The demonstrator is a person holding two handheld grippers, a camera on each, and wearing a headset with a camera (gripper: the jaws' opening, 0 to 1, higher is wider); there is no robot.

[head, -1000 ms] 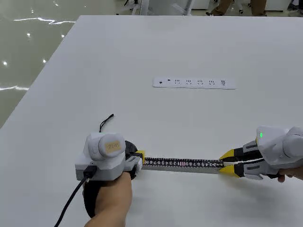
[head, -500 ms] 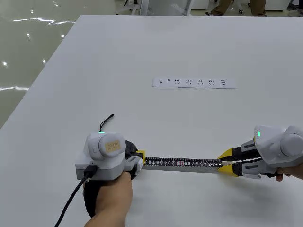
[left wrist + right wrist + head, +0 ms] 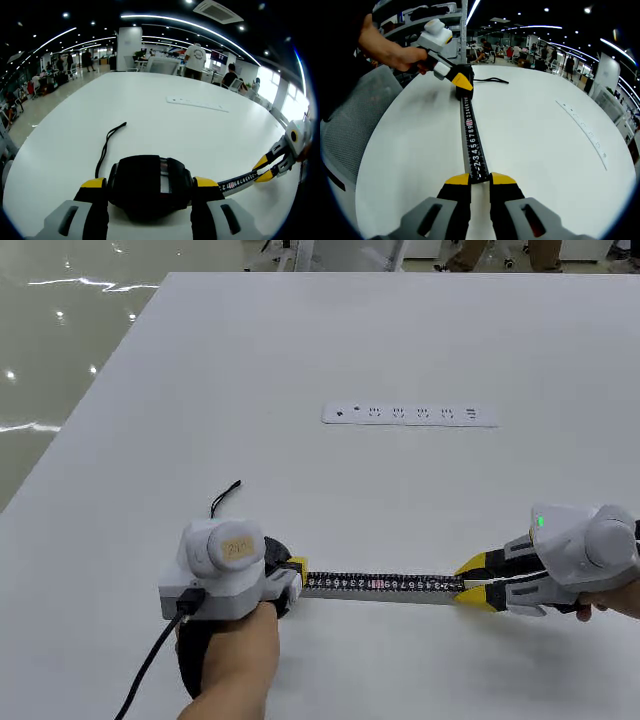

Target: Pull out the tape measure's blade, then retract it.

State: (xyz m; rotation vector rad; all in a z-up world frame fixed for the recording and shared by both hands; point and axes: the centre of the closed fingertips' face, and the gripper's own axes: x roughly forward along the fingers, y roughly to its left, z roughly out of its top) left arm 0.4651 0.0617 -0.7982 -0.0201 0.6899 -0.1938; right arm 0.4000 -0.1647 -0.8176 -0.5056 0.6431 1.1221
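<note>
Tape measure (image 3: pixel 150 172), black case, sits on the white table (image 3: pixel 300 360) near the front edge, clamped between the jaws of the left gripper (image 3: pixel 150 184), yellow tips pressed on either side of the case. Blade (image 3: pixel 385 585) is pulled out to the right, lying flat on the table in a straight line, numbers facing up. Right gripper (image 3: pixel 480 179) has its jaws nearly together, pinching the free end of the blade; in the head view it sits at the right edge, well apart from the case. Black wrist cord (image 3: pixel 107 142) trails from the case across the table, away from the person. White power strip (image 3: pixel 410 415) lies further back on the table, apart from everything. Black cable (image 3: pixel 150 670) hangs off the back of the left gripper. People and desks are in the background of both gripper views.
</note>
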